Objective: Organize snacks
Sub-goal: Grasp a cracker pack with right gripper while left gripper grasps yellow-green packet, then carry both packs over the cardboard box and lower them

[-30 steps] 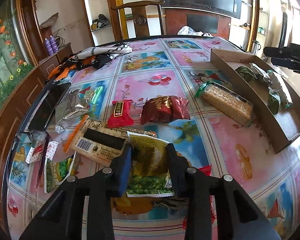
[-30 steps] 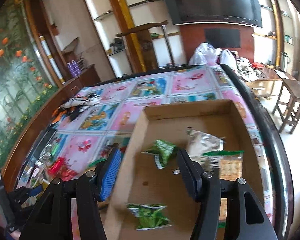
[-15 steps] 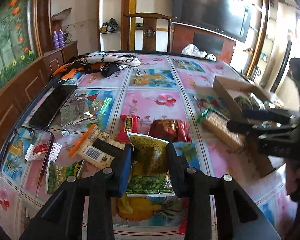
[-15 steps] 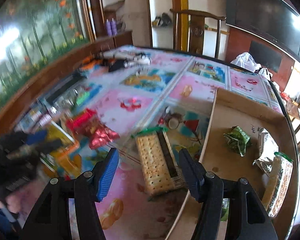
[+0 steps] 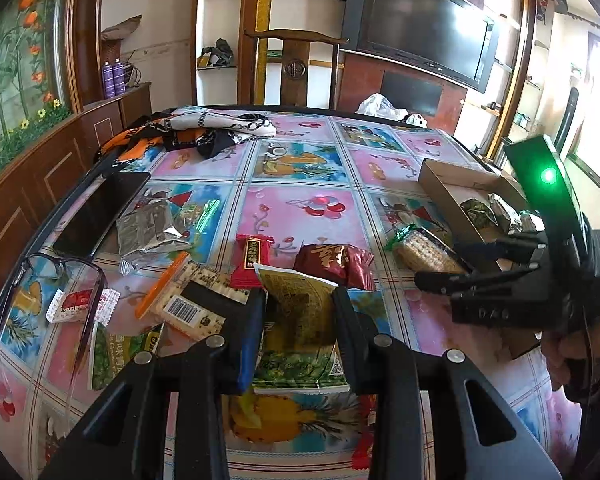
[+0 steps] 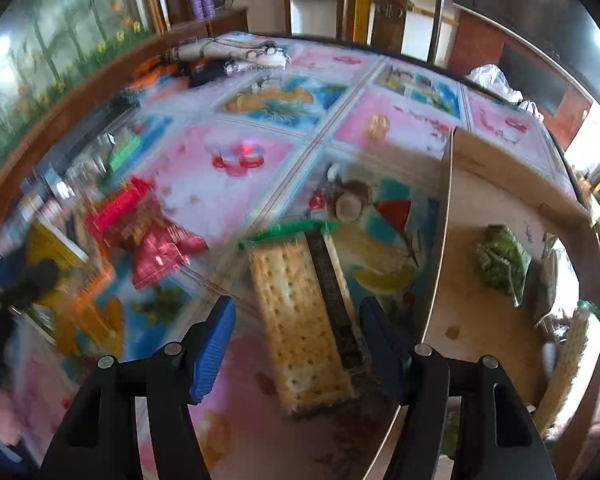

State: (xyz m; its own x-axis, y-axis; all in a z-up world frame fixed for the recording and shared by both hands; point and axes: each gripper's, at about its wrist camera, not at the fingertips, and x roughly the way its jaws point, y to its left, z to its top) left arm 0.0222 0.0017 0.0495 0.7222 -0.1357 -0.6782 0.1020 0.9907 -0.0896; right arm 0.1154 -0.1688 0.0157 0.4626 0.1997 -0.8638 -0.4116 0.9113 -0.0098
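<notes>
- Between the fingers of the left claw (image 5: 299, 334): yellow-and-green snack packet (image 5: 300, 336), clamped on both sides, its top corner tilted up over the counter (image 5: 312, 184).
- Just beyond that packet: dark red snack bag (image 5: 334, 264) and small red sachet (image 5: 252, 258), side by side on the tablecloth.
- Left of those: barcode-labelled cracker pack (image 5: 188, 300), silver foil pouch (image 5: 148, 228), green packet (image 5: 116, 354) at the near edge, glasses (image 5: 80, 280) and a black phone (image 5: 104, 208).
- Over the cracker sleeve (image 6: 304, 320): right claw (image 6: 298, 344), fingers spread wide, nothing gripped; sleeve lying flat between them, touching neither as far as visible, green-sealed end pointing away.
- Same sleeve seen from the left wrist (image 5: 428, 254), with the right claw (image 5: 456, 268) above its near end.
- Right of the sleeve: cardboard tray (image 6: 444, 240), near wall just beside the sleeve.
- Inside the tray: green leafy packet (image 6: 500, 264), silvery packet (image 6: 556, 256) at the far wall, another cracker sleeve (image 6: 568, 356) along the right edge.
- Far left corner of the counter: patterned cloth (image 5: 204, 132), bunched up.
</notes>
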